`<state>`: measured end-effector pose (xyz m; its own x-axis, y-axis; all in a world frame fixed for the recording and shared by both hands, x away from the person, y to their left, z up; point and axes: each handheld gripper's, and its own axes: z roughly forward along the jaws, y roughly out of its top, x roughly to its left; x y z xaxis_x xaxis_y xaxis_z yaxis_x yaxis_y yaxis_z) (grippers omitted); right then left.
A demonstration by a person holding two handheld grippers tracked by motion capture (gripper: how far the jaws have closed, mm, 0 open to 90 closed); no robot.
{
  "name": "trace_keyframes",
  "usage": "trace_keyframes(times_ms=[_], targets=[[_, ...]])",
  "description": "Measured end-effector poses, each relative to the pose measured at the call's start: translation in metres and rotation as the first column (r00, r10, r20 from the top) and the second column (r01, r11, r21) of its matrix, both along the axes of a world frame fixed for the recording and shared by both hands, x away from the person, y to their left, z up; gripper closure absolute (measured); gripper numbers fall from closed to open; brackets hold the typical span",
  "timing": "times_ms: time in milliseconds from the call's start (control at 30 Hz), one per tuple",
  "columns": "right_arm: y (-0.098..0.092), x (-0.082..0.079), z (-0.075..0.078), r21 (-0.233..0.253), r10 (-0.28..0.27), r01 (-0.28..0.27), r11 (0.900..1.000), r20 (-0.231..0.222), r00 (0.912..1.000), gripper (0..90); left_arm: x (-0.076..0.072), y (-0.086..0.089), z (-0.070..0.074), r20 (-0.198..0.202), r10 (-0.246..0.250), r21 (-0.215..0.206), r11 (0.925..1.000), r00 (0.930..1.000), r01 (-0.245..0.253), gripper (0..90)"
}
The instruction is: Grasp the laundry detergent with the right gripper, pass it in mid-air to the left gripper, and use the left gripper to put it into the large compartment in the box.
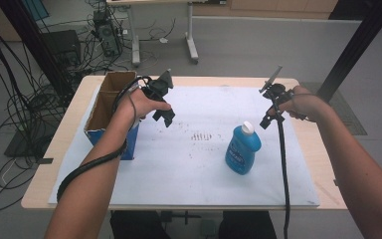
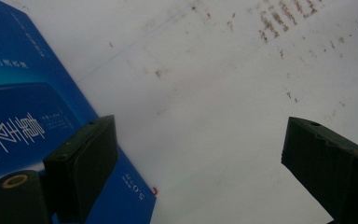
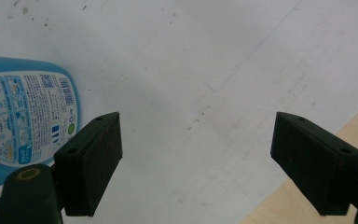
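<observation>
Blue plastic bottle with a white cap stands upright on the white sheet covering the counter, right of centre. An open cardboard box with blue sides sits at the sheet's left edge.

The right gripper hangs above the sheet just beyond and to the right of the bottle, apart from it. In the right gripper view its jaws stand wide apart with nothing between them; the bottle's label shows beside the left jaw.

The left gripper hovers beside the box, above bare sheet. Its jaws also stand wide apart and hold nothing; the left gripper view shows the box's blue side close behind one jaw.

The likely step is taking the bottle. To do it well, the right gripper should come down level, straddle the bottle's narrower upper body below the cap, and close squarely so the smooth plastic does not tip or slip.
</observation>
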<state>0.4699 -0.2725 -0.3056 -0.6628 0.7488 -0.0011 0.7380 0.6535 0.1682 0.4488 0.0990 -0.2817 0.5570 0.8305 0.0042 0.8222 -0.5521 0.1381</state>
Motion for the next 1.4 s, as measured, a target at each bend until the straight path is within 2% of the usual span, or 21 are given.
trace_keyframes(times_ms=[400, 667, 800, 933, 1067, 1400], targets=[[-0.014, -0.016, -0.004, -0.007, -0.014, 0.014, 1.000, 0.001, 0.9999, 15.9, -0.022, 0.003, -0.003, 0.012, -0.031, 0.008, 0.9995, 0.9995, 0.031, 11.2], [-0.021, -0.030, -0.006, 0.003, -0.015, 0.015, 1.000, 0.015, 0.9998, 15.9, -0.032, 0.007, -0.010, 0.010, -0.029, -0.010, 0.9995, 0.9995, 0.029, 11.2], [-0.024, -0.038, -0.009, 0.004, -0.013, 0.013, 1.000, 0.018, 0.9998, 15.9, -0.037, 0.007, -0.012, 0.003, -0.035, -0.020, 0.9992, 0.9994, 0.035, 11.3], [-0.026, -0.048, -0.015, 0.030, -0.006, 0.005, 1.000, 0.022, 0.9997, 15.9, -0.042, 0.006, -0.013, 0.004, -0.042, -0.028, 0.9987, 0.9991, 0.042, 11.4], [-0.027, -0.058, -0.021, 0.018, -0.001, 0.000, 1.000, 0.029, 0.9996, 15.9, -0.046, 0.004, -0.015, 0.004, -0.050, -0.028, 0.9984, 0.9988, 0.050, 11.3], [-0.037, -0.077, -0.034, 0.033, -0.013, 0.012, 0.999, 0.037, 0.9992, 16.0, -0.053, -0.001, -0.025, -0.009, -0.076, -0.035, 0.9965, 0.9971, 0.076, 11.3]])
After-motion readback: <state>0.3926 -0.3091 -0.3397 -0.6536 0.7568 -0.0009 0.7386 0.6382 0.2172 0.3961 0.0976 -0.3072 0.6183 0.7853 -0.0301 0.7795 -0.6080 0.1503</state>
